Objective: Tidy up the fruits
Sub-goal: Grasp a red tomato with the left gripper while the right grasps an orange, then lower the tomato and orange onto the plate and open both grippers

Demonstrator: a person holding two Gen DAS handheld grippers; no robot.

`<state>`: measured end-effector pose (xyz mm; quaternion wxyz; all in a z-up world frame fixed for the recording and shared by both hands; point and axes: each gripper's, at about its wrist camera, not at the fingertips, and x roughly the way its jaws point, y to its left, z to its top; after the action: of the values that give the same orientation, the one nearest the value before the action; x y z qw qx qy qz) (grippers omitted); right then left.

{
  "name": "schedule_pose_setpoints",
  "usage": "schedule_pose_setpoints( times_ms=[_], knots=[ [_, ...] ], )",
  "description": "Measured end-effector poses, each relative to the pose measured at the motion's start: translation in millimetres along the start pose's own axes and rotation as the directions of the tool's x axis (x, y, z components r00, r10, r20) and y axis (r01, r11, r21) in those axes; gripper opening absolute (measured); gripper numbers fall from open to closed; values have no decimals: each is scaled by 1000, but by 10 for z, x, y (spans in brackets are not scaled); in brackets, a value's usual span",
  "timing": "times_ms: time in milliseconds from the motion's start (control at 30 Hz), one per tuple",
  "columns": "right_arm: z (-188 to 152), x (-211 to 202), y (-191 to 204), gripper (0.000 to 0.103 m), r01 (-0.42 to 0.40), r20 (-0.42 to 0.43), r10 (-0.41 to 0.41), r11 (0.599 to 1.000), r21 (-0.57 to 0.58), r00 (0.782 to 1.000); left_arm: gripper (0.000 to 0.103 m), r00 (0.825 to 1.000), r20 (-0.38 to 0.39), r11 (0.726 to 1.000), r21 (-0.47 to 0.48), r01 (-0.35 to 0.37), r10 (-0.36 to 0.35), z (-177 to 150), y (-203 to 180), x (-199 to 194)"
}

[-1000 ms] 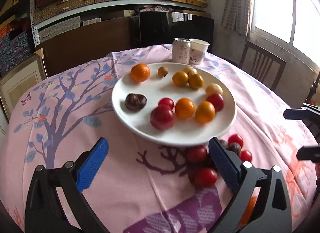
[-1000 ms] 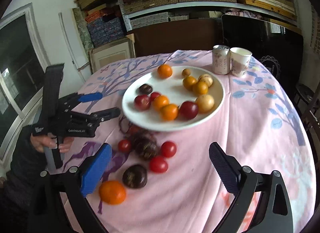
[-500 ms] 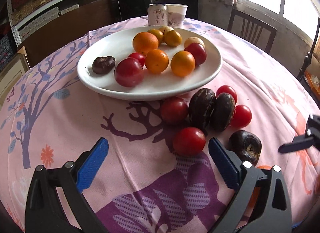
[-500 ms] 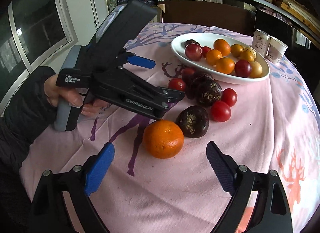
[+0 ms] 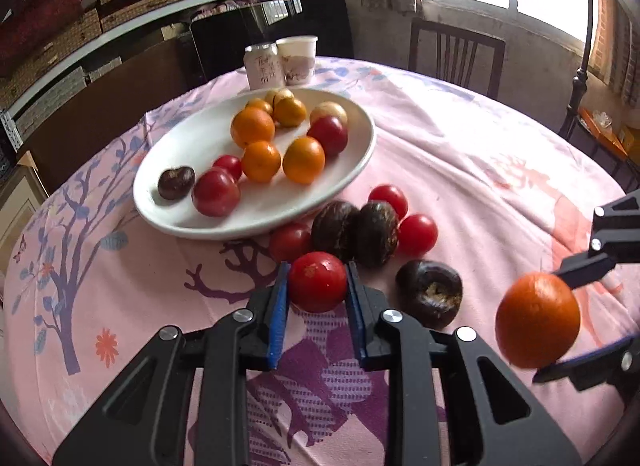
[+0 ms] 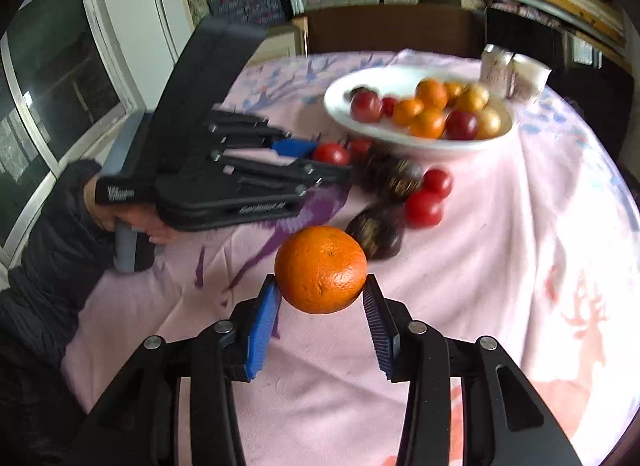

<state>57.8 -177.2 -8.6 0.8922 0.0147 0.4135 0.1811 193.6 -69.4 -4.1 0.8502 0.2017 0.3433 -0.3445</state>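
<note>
My left gripper [image 5: 317, 270] has its jaws closing, and the blue pads press both sides of a red tomato [image 5: 318, 282] lying on the pink cloth in front of the white plate [image 5: 192, 145]. The right gripper [image 6: 320, 280] also has closing jaws, its pads against an orange [image 6: 321, 269], which the left wrist view shows at the right [image 5: 538, 320]. The plate holds several oranges, red and yellowish fruits and one dark one. More red tomatoes [image 5: 417, 234] and dark purple fruits [image 5: 429, 293] lie loose between plate and grippers.
A can [image 5: 262, 67] and a paper cup [image 5: 298, 59] stand behind the plate. A wooden chair [image 5: 456, 53] is past the far table edge, with shelves behind. A person's hand [image 6: 132, 221] and dark sleeve hold the left gripper at the table's left side.
Both grippers moved in on the loose fruit in front of the plate. The left jaws went from wide open to closed on the red tomato, the right jaws onto the orange.
</note>
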Motion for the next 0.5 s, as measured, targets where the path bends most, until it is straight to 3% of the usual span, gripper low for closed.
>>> schedule_pose_setpoints(
  times_ms=[133,233,333,500],
  knots=[
    [336,-178,-210,44,90,118,-89,996,-6,989,26,998,69,996,-94,-6,13,252,177,-112],
    [678,-89,-470,44,127,159,-128,992,14,979,26,996,86,987,-158,-2,16,444,336,-18],
    [998,122,-707,44,166,159,-168,986,27,973,26,997,72,982,-190,-5,19,543,416,175],
    [1348,526,-1059,44,156,115,-169,982,109,979,25,1000,21,982,-189,-17,22,539,396,459]
  ],
)
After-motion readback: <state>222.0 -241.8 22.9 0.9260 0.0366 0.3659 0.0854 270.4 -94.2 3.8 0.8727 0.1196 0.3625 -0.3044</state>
